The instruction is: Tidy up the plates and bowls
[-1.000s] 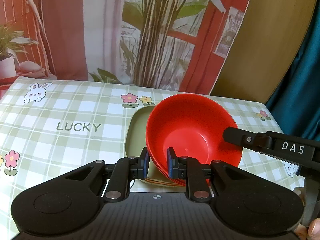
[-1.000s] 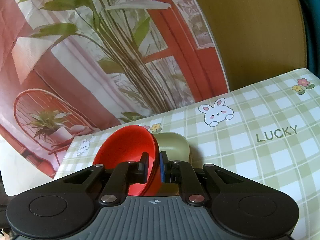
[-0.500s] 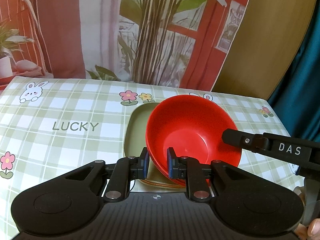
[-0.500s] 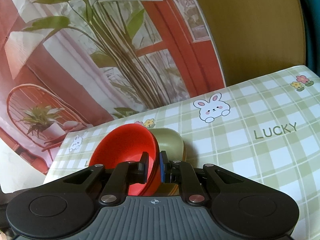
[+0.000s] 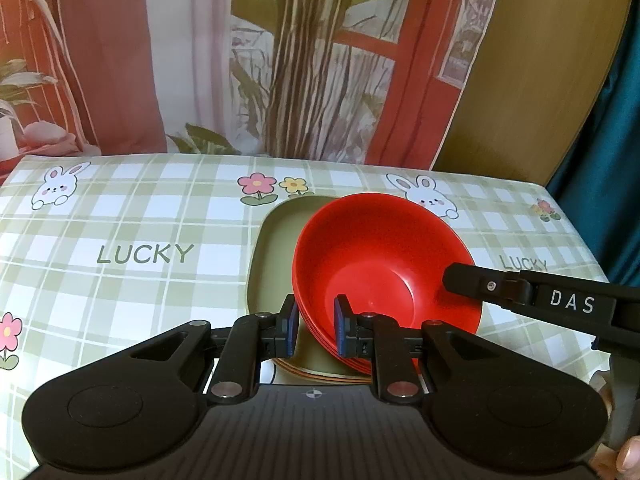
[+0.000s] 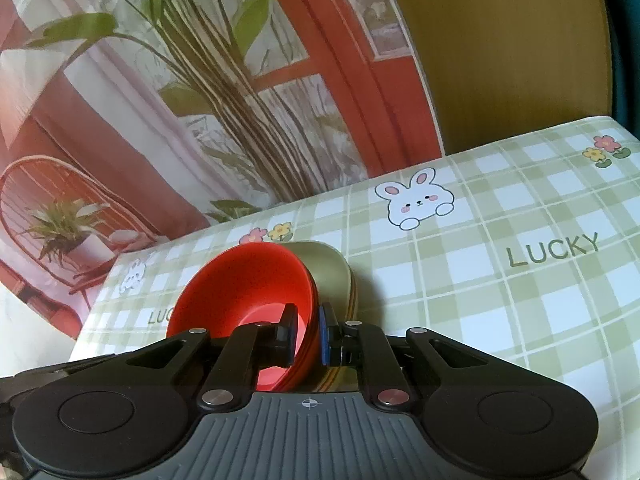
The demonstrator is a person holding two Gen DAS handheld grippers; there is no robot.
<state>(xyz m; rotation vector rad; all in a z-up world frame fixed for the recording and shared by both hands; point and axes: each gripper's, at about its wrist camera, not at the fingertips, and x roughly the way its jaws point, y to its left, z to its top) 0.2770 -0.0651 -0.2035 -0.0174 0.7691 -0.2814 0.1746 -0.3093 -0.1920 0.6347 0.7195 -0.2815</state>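
Note:
A stack of red bowls (image 5: 384, 264) rests on a stack of olive green plates (image 5: 276, 248) with orange edges, near the table's front. My left gripper (image 5: 316, 324) is shut on the near rim of the red bowls, one finger inside and one outside. My right gripper (image 6: 306, 332) is shut on the bowls' (image 6: 248, 280) opposite rim; one of its fingers (image 5: 472, 284) shows from the right in the left wrist view. The green plates (image 6: 332, 272) show behind the bowls in the right wrist view.
The table (image 5: 140, 220) wears a green checked cloth with rabbits, flowers and the word LUCKY. A printed backdrop of plants and red frames hangs behind, a wooden panel (image 5: 540, 80) at the back right. The table's right edge (image 5: 576, 232) is close to the bowls.
Both grippers keep their hold on the red bowls. The bowls and plates sit lower and farther from the back edge in view; more table shows behind them.

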